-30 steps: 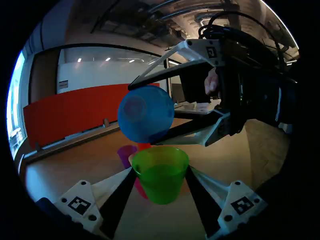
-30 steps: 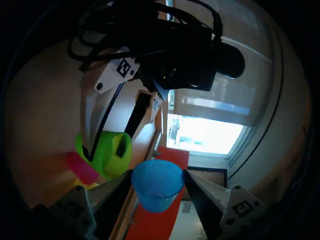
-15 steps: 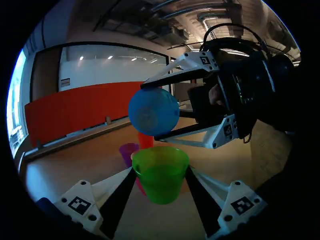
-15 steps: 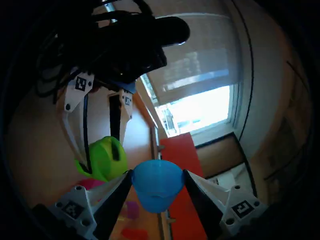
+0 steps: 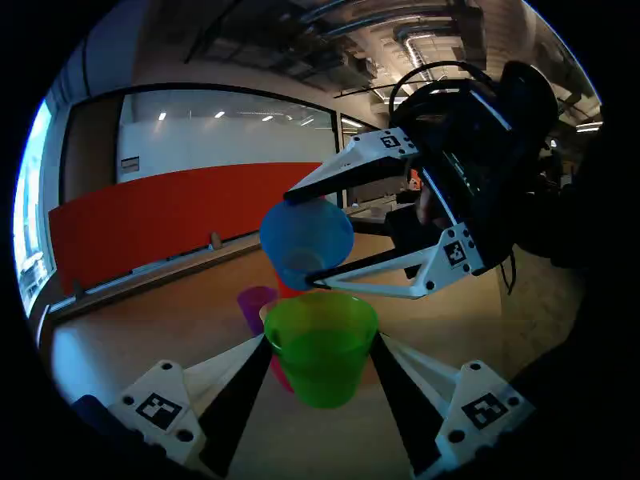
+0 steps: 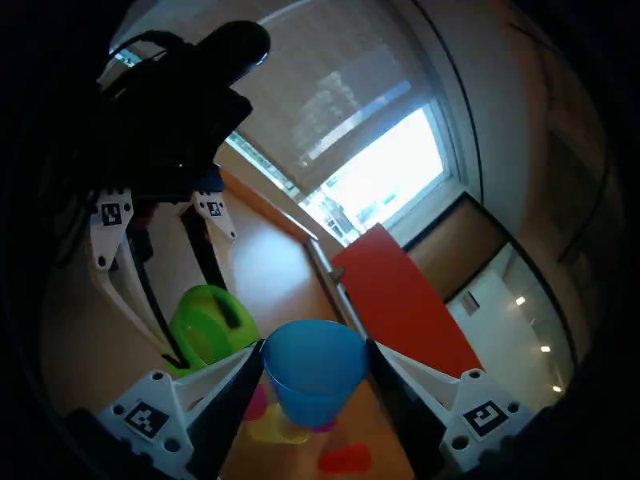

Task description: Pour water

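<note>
**Both grippers, each with a cup.** You are pinching the green cup [image 5: 320, 356] with the left gripper [image 5: 320, 340]. Both fingers are pressing on its sides, and its mouth is facing up. You are clamping the blue cup [image 5: 306, 240] in the right gripper [image 5: 299, 238], one finger on either side. The blue cup is hanging just above and behind the green cup, tilting so that its open mouth is showing in the left gripper view. A purple cup [image 5: 254, 306], an orange cup [image 5: 290, 286] and a pink cup [image 5: 278, 372] are sitting on the wooden table [image 5: 160, 336] just beyond the green cup.
</note>
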`<state>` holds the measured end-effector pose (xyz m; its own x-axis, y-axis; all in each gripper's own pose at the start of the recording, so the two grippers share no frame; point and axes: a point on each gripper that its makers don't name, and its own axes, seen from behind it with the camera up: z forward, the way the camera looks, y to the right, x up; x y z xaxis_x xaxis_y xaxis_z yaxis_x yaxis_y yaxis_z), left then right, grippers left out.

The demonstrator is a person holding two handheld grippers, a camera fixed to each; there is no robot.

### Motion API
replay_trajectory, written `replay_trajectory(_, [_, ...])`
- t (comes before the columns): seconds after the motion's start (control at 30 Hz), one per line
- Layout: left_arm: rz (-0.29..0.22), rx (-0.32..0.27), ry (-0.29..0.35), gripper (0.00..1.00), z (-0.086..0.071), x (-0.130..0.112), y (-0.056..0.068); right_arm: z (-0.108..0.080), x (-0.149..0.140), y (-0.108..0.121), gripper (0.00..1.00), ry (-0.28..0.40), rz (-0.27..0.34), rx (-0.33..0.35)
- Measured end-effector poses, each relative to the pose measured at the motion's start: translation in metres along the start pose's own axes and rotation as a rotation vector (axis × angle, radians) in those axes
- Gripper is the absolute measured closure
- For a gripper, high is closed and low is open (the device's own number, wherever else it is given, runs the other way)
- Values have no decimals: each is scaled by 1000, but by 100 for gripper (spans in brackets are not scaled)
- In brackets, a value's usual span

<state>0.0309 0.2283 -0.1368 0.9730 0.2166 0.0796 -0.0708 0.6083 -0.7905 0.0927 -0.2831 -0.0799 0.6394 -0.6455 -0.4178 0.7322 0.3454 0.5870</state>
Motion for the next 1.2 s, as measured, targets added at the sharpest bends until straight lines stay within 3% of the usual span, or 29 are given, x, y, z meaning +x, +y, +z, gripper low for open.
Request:
replay_trajectory(0.7, [-40, 30, 21, 15, -5, 3, -10, -14, -17, -10, 7, 21, 529, -5])
replay_trajectory(0.9, [-52, 41, 27, 15, -6, 3, -13, -16, -16, -12, 7, 34, 608, -22])
replay_trajectory(1.2, [-62, 53, 37, 15, -8, 4, -16, -18, -20, -6, 7, 52, 679, -69])
